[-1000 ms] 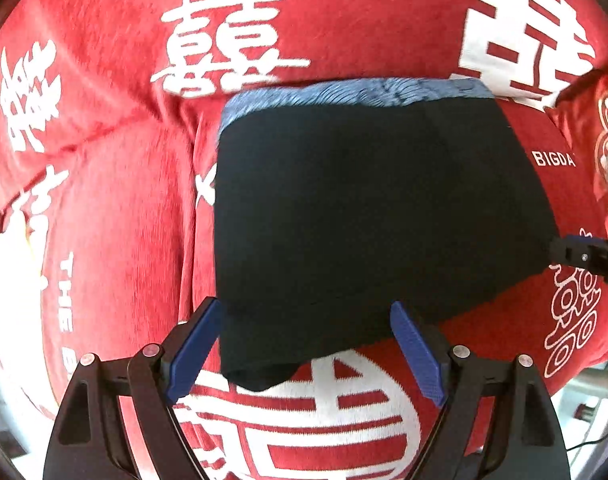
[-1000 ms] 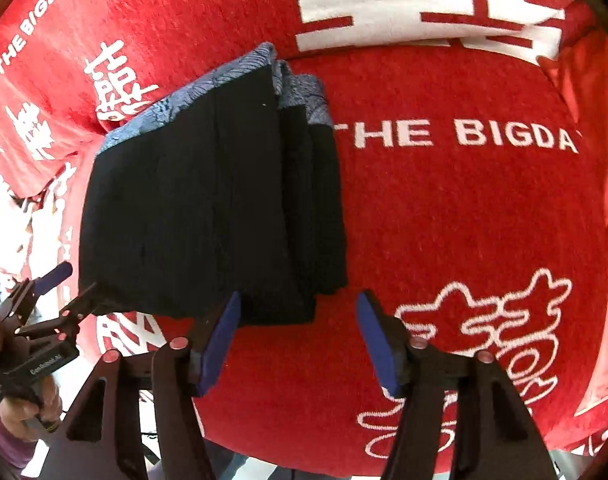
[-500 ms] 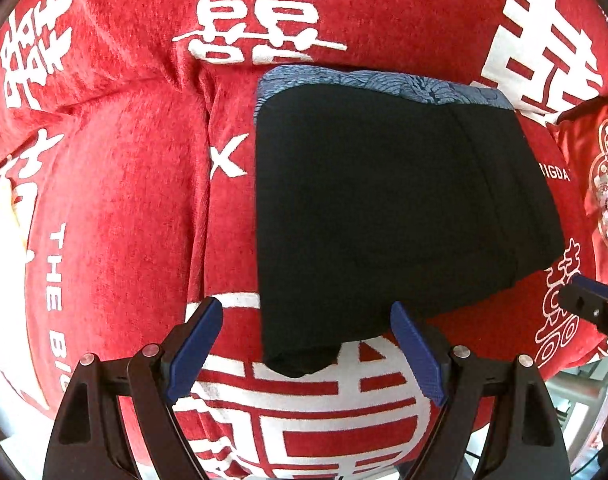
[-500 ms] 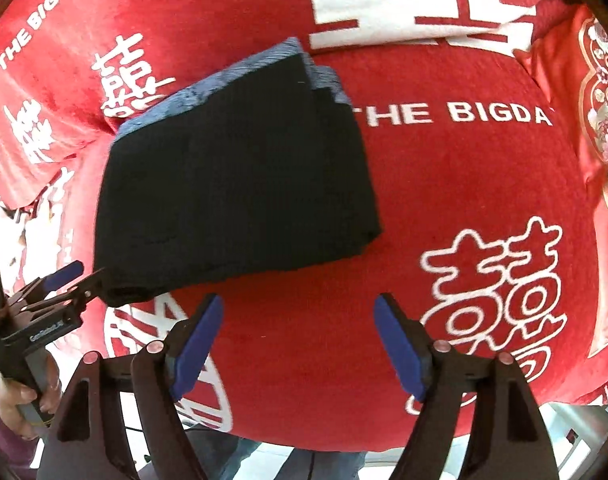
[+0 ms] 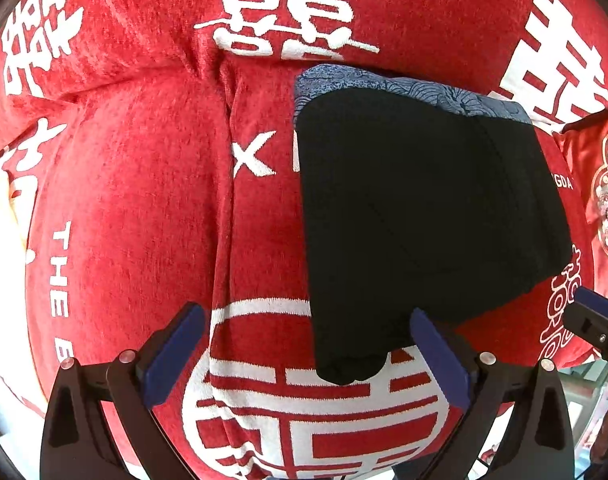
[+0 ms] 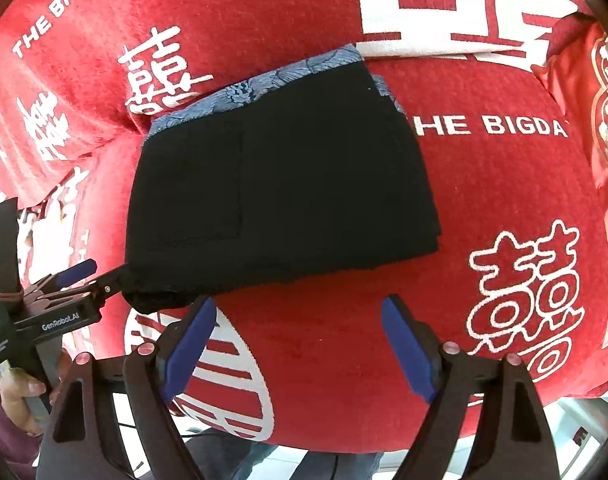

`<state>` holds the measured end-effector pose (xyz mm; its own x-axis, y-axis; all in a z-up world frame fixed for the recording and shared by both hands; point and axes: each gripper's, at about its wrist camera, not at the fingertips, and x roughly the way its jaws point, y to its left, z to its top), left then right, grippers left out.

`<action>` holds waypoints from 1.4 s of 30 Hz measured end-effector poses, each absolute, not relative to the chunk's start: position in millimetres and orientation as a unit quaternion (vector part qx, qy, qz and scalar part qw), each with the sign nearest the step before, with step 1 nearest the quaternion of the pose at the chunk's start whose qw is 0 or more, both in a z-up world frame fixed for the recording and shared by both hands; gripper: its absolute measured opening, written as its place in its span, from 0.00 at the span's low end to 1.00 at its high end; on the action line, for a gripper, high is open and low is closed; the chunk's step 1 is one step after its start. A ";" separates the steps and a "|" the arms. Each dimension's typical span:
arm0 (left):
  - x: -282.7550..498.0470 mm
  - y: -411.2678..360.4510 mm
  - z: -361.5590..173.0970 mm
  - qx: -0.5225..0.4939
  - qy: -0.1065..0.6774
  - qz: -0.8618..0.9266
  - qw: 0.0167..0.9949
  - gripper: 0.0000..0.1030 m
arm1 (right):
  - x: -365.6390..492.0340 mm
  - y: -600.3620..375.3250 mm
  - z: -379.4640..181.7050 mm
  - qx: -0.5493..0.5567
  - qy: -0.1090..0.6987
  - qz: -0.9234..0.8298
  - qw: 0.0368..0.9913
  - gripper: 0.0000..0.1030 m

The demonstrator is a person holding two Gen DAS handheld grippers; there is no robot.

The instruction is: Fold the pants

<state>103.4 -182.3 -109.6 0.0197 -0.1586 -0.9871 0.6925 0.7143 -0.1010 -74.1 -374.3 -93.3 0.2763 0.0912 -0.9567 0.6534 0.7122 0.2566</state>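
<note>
Apparently done: black fabric pants (image 6: 288, 184), blue patterned waistband, folded compact on red printed blanket (image 6: 504, 200); left hand-held gripper (image 5: 308, 356) and right hand-held gripper (image 6: 300, 344) both opening, nothing gripped.

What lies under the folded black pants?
The folded black pants rest on the red cover with white lettering. A blue patterned layer peeks out along the far edge; anything else underneath is hidden.

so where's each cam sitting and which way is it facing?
Left wrist: on the left gripper, facing down at the pants on the red cover; its opening jaws straddle a pants corner.
Right wrist: on the right gripper, facing steeply down; jaws opening over bare cover; a hand shows.
Shared: pants, cover, each other's gripper.
</note>
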 end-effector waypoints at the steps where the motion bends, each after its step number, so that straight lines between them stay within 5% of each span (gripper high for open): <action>1: 104.0 -182.7 -109.5 0.215 0.624 -0.314 0.682 1.00 | -74.3 -374.5 -92.5 0.326 0.569 -0.193 0.730 0.84; 42: 95.3 -132.8 -109.5 0.106 0.684 -0.133 0.709 1.00 | -5.0 -407.2 -110.5 0.278 0.640 -0.017 0.716 0.85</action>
